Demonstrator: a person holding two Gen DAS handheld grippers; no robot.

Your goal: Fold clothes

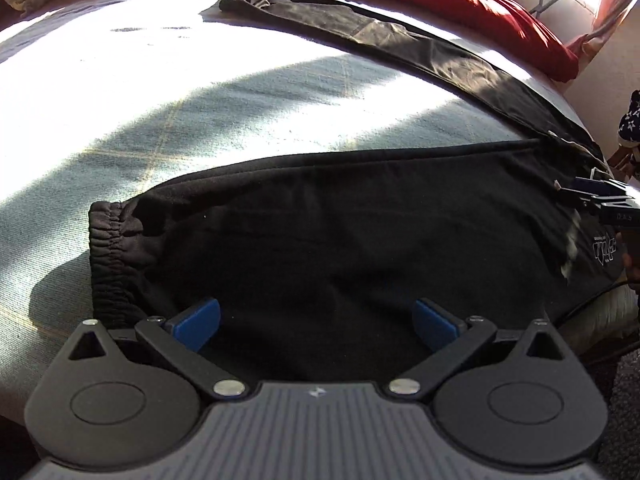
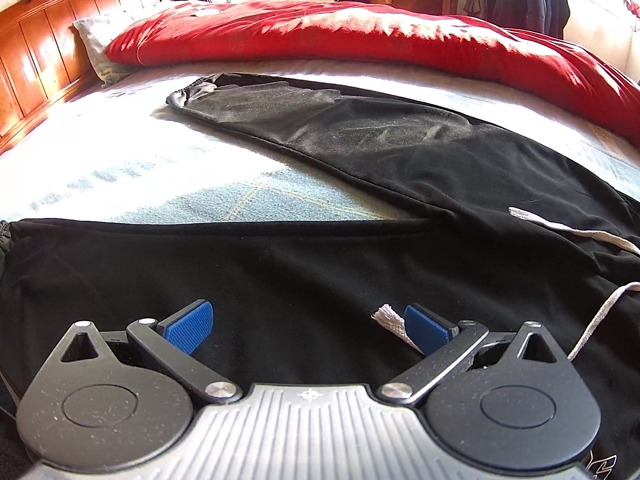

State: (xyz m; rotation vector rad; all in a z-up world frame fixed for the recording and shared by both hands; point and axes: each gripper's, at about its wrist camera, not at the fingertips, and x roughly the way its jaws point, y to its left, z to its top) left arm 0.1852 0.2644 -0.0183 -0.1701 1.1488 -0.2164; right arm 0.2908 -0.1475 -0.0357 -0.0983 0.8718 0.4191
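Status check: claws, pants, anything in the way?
Left claw open over near leg. Right claw open. Black pants spread flat, legs apart. White drawstring beside right claw.

From my left wrist camera, the right gripper (image 1: 600, 200) was cut off by the frame edge, its jaws unreadable. The trousers' (image 1: 320, 232) waistband ran out of view, and their white logo (image 1: 604, 250) stayed too small to read.

Left gripper (image 1: 318, 325) low at bottom centre of its view, blue pads (image 1: 198, 322) spread wide, nothing between. Right gripper (image 2: 308, 326) likewise bottom centre, jaws wide apart; also visible at right edge of left view.
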